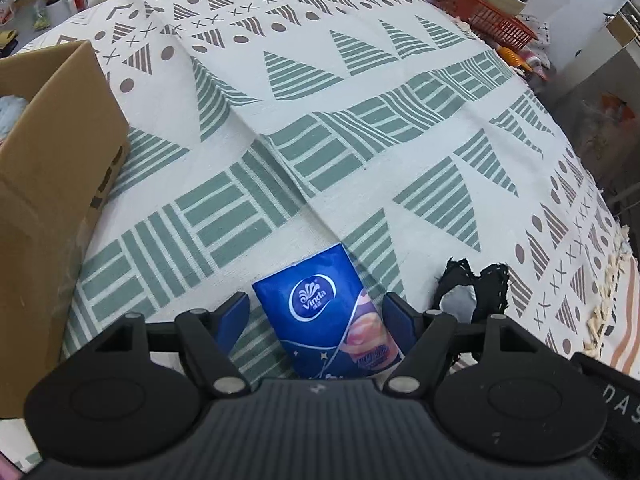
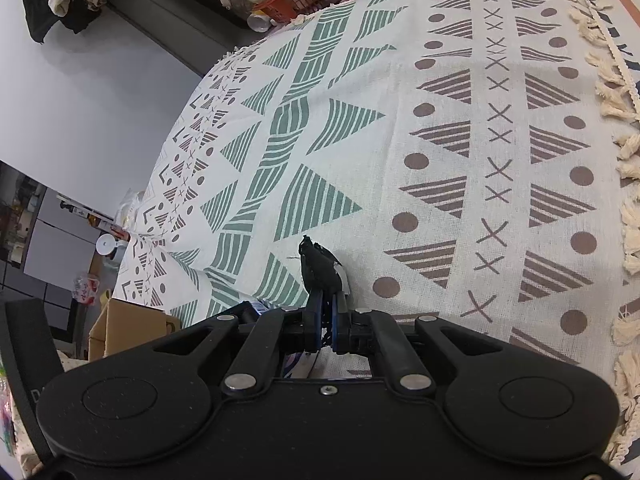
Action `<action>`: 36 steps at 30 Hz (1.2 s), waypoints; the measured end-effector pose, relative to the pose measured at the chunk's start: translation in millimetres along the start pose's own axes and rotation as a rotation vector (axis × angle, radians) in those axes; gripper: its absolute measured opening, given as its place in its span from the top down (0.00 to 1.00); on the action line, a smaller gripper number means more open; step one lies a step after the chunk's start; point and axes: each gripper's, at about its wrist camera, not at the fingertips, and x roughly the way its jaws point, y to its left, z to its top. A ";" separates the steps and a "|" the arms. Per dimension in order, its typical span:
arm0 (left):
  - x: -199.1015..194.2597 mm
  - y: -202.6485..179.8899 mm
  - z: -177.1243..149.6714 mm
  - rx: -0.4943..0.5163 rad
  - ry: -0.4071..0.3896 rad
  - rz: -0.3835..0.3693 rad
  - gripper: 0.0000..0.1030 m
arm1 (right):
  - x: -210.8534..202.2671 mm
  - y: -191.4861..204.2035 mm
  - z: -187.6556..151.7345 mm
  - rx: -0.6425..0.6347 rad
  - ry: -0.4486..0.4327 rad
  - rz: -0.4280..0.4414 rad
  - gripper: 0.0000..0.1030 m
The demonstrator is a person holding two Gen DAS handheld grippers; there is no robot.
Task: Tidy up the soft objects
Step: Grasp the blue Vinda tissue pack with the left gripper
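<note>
two grippers busy: left gripper (image 1: 316,316) spread wide around blue tissue pack (image 1: 320,304) on near cloth, right gripper (image 2: 327,312) clamped on black fabric scrap (image 2: 318,266). risk: pack slips sideways at squeeze, misses cardboard box (image 1: 52,152) at left

tissue pack (image 1: 320,308): blue | cloth (image 1: 360,120): cream, green/brown geometric print | box (image 1: 52,160): brown | rag (image 2: 320,264): black

Cloth (image 1: 360,92): patterned, fringed, covering the worktop.
Red basket (image 1: 488,12): beyond the cloth's far edge.
White jug (image 1: 60,0): far left.
</note>
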 end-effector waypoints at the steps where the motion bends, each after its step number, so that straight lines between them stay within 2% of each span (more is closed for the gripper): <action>1: -0.5 -0.7 -1.3 0.007 -0.001 0.005 0.30 | 0.2 0.1 0.4 -0.002 -0.002 0.000 0.96; 8: -3.2 4.5 -8.5 0.008 0.022 0.045 0.31 | -0.8 4.7 -0.7 -0.023 -0.012 -0.006 0.96; 9: -4.0 5.7 -9.1 0.009 0.018 0.043 0.35 | -1.4 5.3 -1.1 -0.025 -0.013 -0.005 0.96; 11: -6.9 10.1 -9.2 -0.002 0.006 0.040 0.50 | -2.2 5.5 -1.4 -0.028 -0.015 -0.004 0.96; 12: -8.4 11.9 -8.6 -0.007 0.004 0.036 0.51 | -2.9 5.2 -1.7 -0.029 -0.017 -0.002 0.96; 15: -17.2 18.8 -6.8 -0.006 -0.009 0.003 0.52 | -6.7 5.4 -3.3 -0.031 -0.026 0.009 0.96; 24: -64.6 30.9 0.8 0.044 -0.108 -0.036 0.52 | -19.5 20.1 -6.3 -0.076 -0.066 0.061 0.96; 36: -112.3 60.3 4.3 0.035 -0.170 -0.086 0.52 | -37.2 38.7 -14.2 -0.106 -0.106 0.167 0.96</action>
